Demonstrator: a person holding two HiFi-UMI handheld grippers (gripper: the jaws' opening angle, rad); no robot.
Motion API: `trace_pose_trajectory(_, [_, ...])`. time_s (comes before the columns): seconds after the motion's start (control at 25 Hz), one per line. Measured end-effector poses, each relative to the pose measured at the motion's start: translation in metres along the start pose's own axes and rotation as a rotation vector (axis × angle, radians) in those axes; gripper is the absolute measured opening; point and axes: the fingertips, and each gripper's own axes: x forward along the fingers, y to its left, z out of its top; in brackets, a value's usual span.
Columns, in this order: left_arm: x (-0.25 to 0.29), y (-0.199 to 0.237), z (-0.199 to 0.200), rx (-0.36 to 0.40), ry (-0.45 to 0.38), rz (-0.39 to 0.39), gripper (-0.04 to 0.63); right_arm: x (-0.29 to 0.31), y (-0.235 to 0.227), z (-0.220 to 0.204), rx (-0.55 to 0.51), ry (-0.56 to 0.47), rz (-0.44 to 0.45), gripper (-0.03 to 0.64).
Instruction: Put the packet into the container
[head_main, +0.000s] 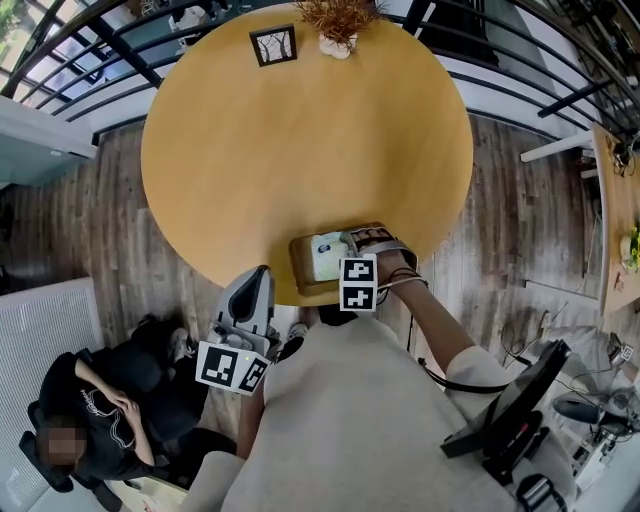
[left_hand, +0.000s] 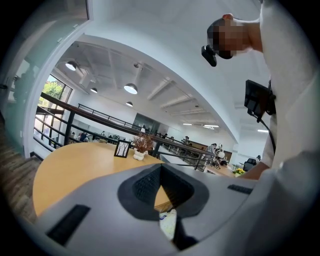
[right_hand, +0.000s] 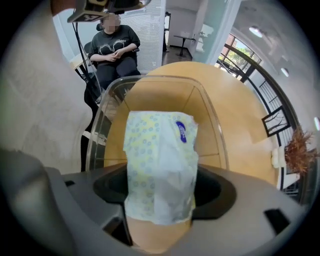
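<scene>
The packet (right_hand: 160, 160), pale yellow-green with a blue label, lies in the clear container (right_hand: 107, 107) at the near edge of the round wooden table (head_main: 300, 130). In the head view the packet (head_main: 328, 255) shows inside the container (head_main: 300, 265). My right gripper (right_hand: 160, 195) is over the container with the packet's near end between its jaws. The jaws stand wide, with a dark gap on each side of the packet, so it is open. My left gripper (head_main: 262, 272) hangs off the table's near edge, left of the container, its fingers (left_hand: 145, 182) closed together on nothing.
A small picture frame (head_main: 273, 45) and a vase of dried plants (head_main: 338, 30) stand at the table's far edge. A person sits in a chair (head_main: 100, 400) at lower left. A black stand (head_main: 510, 410) is at lower right. A railing runs behind the table.
</scene>
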Motion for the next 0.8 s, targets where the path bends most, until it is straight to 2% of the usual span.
trace_pose_trajectory(0.28, [0.004,-0.005,0.004,0.007,-0.004,-0.028,0.005,-0.038,-0.017,0.003,-0.015,-0.01,-0.097,0.344])
trace_pose_trajectory(0.56, [0.004,-0.01,0.004,0.004,-0.002,-0.052,0.005,-0.082,-0.017,0.009,0.078,-0.105,-0.112,0.331])
trace_pose_trajectory(0.64, [0.004,-0.01,0.004,0.005,-0.003,-0.053,0.005,-0.081,-0.021,0.003,0.054,-0.074,-0.166,0.265])
trace_pose_trajectory(0.68, [0.004,-0.011,0.004,0.006,-0.004,-0.056,0.005,-0.08,-0.025,0.001,0.047,-0.06,-0.204,0.202])
trace_pose_trajectory(0.76, [0.005,-0.013,0.005,0.007,-0.006,-0.065,0.005,-0.081,-0.033,-0.001,0.071,-0.068,-0.273,0.002])
trace_pose_trajectory(0.8, [0.005,-0.013,0.005,0.006,-0.005,-0.069,0.005,-0.081,-0.035,0.0,0.092,-0.082,-0.284,0.002])
